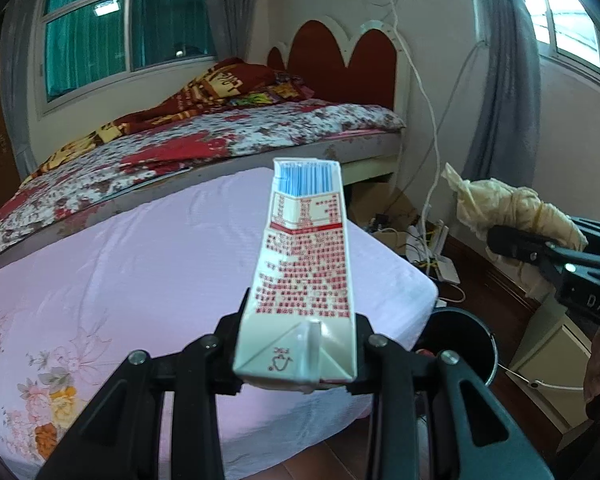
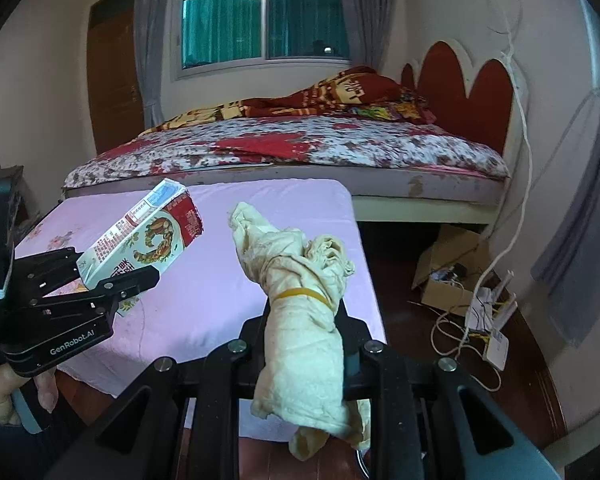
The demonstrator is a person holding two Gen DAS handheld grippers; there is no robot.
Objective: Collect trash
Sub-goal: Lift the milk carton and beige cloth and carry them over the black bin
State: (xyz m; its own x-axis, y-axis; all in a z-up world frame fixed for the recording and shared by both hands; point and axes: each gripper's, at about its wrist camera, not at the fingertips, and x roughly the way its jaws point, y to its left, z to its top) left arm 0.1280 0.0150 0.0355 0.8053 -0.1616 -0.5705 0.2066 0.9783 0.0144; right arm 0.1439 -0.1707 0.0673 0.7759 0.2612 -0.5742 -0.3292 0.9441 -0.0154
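Trash items, two, both lifted clear of the pink-sheeted mattress [image 1: 120,264] and held in the air.

Left gripper [image 1: 298,344]: jaws closed on the base end of a drink carton [image 1: 304,264], which projects forward along the fingers, printed side up. Right gripper [image 2: 304,344]: jaws closed on the lower part of a crumpled cream wrapper bundle [image 2: 300,292] bound by a yellow rubber band [image 2: 300,293]; loose ends hang out above and below the grip. Dark round bin [image 1: 464,340]: on the floor beside the mattress corner, low between the two grippers in the left wrist view. Both items appear held end-on for dropping in; judged near deposit, neither yet released.
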